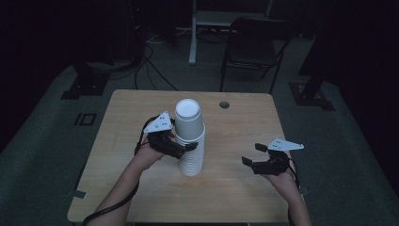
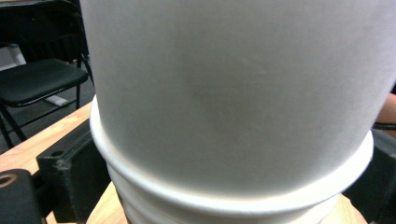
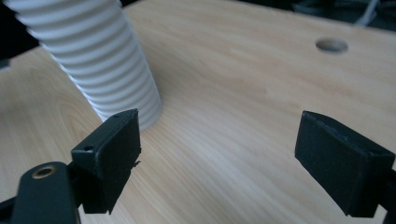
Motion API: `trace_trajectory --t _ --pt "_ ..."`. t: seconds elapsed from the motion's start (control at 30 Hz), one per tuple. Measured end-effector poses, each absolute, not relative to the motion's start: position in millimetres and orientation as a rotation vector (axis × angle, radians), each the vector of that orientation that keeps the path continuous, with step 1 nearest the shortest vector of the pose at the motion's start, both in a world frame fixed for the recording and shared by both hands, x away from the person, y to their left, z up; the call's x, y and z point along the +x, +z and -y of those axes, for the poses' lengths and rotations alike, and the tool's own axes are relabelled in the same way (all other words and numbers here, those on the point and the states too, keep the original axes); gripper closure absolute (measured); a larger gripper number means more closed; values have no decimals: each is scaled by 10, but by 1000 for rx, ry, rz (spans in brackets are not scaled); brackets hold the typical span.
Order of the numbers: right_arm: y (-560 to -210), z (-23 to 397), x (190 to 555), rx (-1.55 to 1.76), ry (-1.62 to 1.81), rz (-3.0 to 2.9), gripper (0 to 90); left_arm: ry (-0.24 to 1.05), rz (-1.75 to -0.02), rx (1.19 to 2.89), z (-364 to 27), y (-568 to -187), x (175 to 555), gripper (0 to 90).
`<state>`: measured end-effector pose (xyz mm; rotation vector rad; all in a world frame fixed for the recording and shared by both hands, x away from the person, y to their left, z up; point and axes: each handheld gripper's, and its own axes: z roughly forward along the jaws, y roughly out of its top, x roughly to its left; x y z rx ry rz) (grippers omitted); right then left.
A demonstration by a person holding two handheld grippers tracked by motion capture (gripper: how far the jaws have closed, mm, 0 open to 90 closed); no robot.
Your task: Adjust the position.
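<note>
One ribbed white paper-cup stack (image 1: pixel 190 141) in left tool (image 1: pixel 188 147); right tool (image 1: pixel 250 154) agape

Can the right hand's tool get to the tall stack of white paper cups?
Probably yes. The right tool is open, and bare wooden table lies between it and the stack of white paper cups. The left tool is already at the stack's other side.

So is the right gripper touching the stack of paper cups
Apart. The high view shows bare table between the right gripper and the stack of paper cups; in the right gripper view its open jaws hold nothing.
</note>
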<state>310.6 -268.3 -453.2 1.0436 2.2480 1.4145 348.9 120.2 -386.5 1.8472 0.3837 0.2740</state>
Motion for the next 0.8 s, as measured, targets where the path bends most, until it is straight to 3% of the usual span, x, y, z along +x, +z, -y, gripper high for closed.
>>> trace_trajectory --t 0.8 --pt "-3755 2458 3101 714 1636 -2259 151 273 -387 1838 -1206 -3877 3482 44"
